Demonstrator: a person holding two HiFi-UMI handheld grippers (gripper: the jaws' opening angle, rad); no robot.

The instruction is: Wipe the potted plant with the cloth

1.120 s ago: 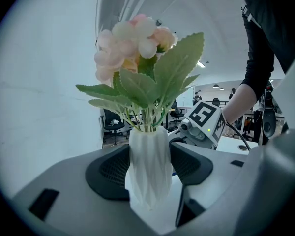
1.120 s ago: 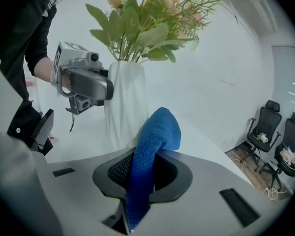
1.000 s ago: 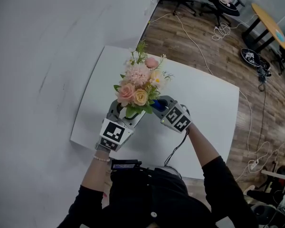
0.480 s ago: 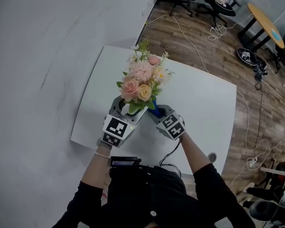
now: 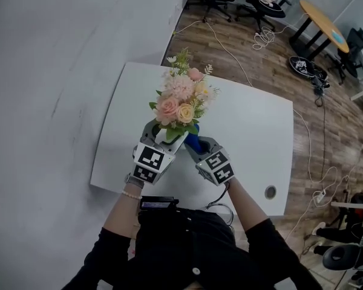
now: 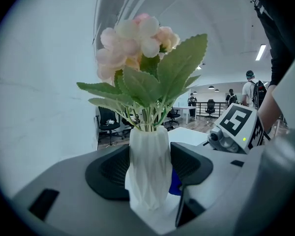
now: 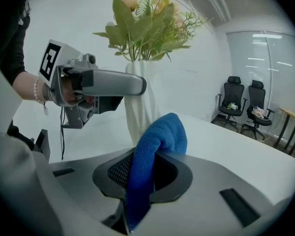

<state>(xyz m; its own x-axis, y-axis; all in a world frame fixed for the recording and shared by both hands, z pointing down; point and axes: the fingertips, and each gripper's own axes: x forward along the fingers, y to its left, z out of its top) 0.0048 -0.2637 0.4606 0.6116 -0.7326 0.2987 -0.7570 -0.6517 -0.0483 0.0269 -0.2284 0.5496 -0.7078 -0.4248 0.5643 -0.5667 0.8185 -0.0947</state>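
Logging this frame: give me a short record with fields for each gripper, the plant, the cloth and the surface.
left gripper: shut on the white ribbed vase of the potted plant
right gripper: shut on the blue cloth, which is folded over between its jaws
plant state: upright, with pink and yellow flowers
cloth position: at the vase's lower side; contact unclear
surface: white table

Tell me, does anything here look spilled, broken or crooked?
Nothing stands out. The white vase stands straight, clamped in the left tongs, flowers intact; the blue cloth is pinched in the right tongs beside it. No spill shows on the table.
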